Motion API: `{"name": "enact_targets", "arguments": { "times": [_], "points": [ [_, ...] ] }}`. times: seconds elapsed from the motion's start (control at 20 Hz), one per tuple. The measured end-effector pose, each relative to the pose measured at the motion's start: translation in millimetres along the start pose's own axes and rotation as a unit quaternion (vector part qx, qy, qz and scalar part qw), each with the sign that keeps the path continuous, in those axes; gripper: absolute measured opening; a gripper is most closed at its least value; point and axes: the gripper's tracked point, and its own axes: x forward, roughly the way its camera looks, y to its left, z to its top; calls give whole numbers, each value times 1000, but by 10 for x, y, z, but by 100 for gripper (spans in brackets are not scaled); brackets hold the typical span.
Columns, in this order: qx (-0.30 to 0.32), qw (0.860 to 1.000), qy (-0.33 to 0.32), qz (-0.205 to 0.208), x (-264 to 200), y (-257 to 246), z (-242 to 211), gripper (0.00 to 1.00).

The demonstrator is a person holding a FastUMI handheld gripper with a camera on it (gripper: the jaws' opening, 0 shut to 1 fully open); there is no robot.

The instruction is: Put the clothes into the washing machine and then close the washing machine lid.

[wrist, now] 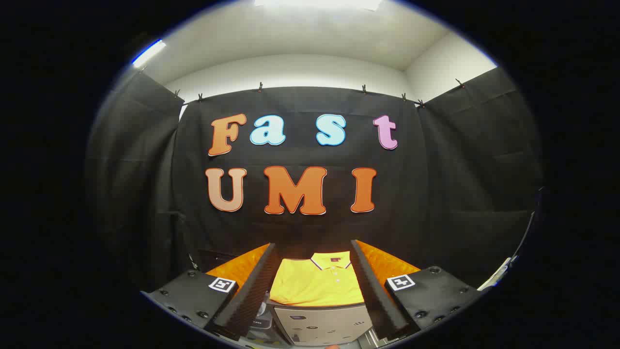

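Nearest the camera, the gripper point(315, 283) holds its two dark ribbed fingers point(249, 295) wide apart, with nothing pressed between them; each finger block carries a small square black-and-white marker. Between the finger bases sits the washing machine point(322, 324), a pale grey box with small dark marks on its top panel. Whether its lid is up or down cannot be told from here, and its inside is hidden, so its contents cannot be told either. Just left of the machine, close to the left finger, some small grey parts are too unclear to name.

Beyond the machine, in the gap between the fingers, lies the yellow polo shirt point(317, 286), spread flat with its collar on the far side; the collar has a thin dark-and-white trim and a small red mark inside. It rests on an orange surface point(387, 264) that shows to the left and right of both fingers. Farther off hangs the black cloth wall point(460, 194).
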Motion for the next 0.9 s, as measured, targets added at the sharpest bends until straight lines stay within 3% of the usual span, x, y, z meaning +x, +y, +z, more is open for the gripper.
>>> {"name": "enact_targets", "arguments": {
  "times": [0.9],
  "points": [
    [17,1000,10,3,106,-235,18,97]
  ]
}}
